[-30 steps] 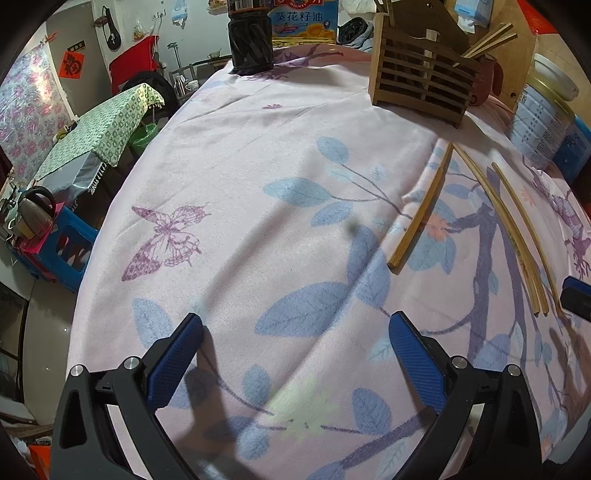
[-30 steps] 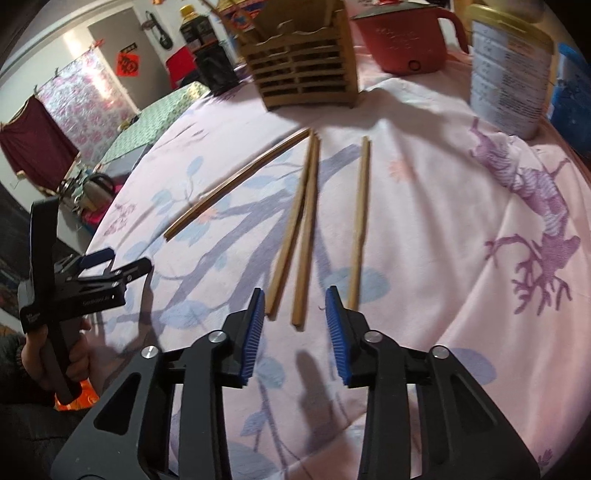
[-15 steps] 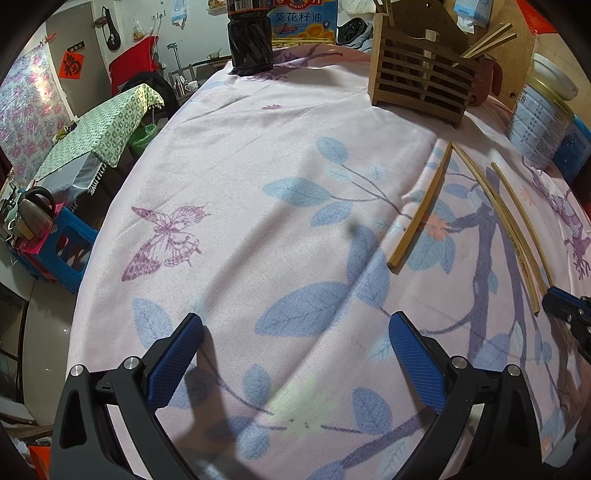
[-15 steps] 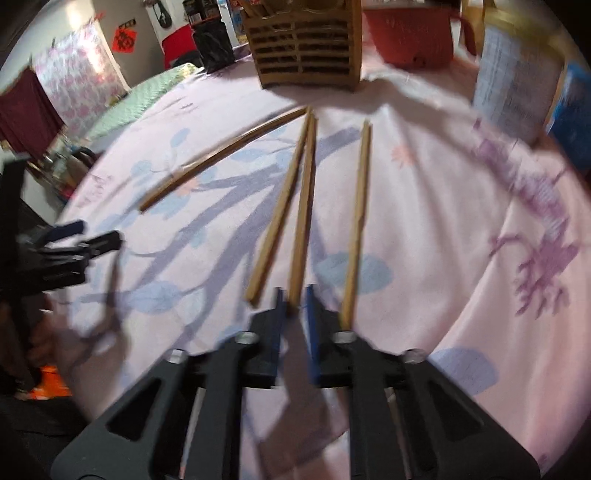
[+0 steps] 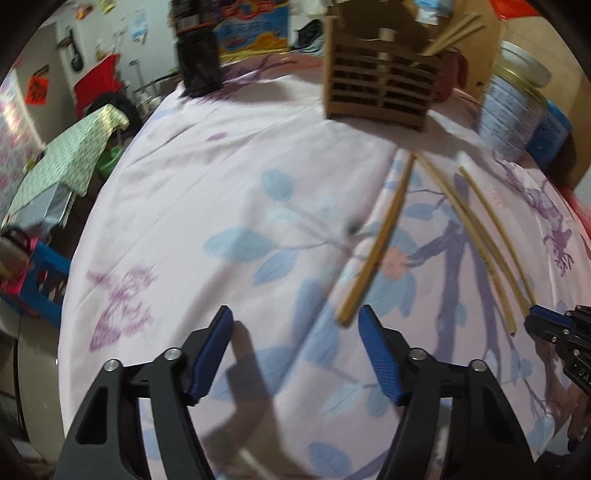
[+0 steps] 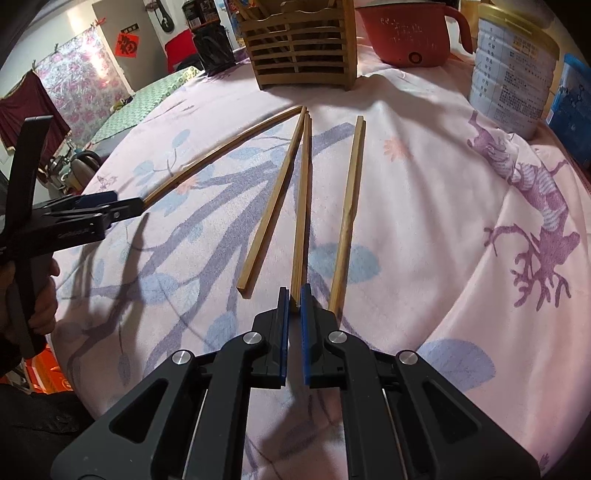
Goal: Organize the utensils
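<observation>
While four chopsticks lie on the cloth (image 6: 424,192), a few more stick up out of the wooden rack (image 6: 303,44) at 12 o'clock. Only the right view shows the red pot (image 6: 406,33) whole; only the left view shows the butterfly print (image 5: 122,302). The right claw (image 6: 294,295) is pinched tight on the near end of the third stick (image 6: 303,192), which runs long from 6 toward 12. The second stick (image 6: 275,195) leans beside it, tips touching at the far end. The fourth stick (image 6: 351,199) lies just right. The left claw (image 5: 295,325) is spread wide, with the near end of the first stick (image 5: 380,243) just by its right finger (image 5: 376,354); that stick slants toward 1 o'clock.
</observation>
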Available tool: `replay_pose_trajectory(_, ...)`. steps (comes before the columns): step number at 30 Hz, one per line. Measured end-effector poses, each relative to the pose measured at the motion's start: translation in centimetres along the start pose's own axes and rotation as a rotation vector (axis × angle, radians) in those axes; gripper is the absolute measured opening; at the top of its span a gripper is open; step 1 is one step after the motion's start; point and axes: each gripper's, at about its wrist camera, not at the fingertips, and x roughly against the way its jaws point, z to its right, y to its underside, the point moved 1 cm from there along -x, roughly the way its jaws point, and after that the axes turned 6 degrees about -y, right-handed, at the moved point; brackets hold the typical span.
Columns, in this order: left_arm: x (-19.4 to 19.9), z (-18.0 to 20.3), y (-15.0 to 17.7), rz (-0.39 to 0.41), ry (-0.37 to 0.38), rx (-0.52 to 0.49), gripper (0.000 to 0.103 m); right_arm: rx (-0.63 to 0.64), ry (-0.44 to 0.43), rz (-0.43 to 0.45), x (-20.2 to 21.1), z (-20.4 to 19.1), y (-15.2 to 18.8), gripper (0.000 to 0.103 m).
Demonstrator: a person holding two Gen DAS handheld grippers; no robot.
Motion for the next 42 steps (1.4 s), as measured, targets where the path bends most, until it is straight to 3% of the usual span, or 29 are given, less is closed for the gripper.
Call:
replay_pose_trajectory(3,0.0,1.4,-0.3,0.017,0.023,-0.049,0.064,-0.008,-0.01,-0.001,0.0,0.2,0.0,0.007)
replay_pose_trajectory(9,-1.0,2.8,-0.9,0.045,0.045,-0.107,0.047,-0.005,-0.005,0.006,0.0,0.1,0.1,0.007)
replay_pose_trajectory(12,-1.1,2.9,-1.1,0.049,0.072,-0.102,0.016,-0.009,-0.006,0.008,0.0,0.1,0.1,0.007)
replay_pose_trajectory(14,-0.9,2.9,-1.0,0.039,0.1,-0.093,0.008,-0.011,-0.008,0.01,0.0,0.1,0.1,0.007)
replay_pose_trajectory(29,1.9,2.0,1.9,0.026,0.069,-0.023,0.007,0.029,0.023,0.011,0.3,-0.1,0.2,0.007)
replay_pose_trajectory(35,5.6,1.3,1.2,0.103,0.031,-0.029,0.007,0.011,0.045,0.09,3.3,0.5,0.1,0.007)
replay_pose_trajectory(42,10.7,0.8,-1.3,0.219,0.021,-0.013,0.006,0.004,0.068,0.257,9.4,0.6,-1.8,0.006)
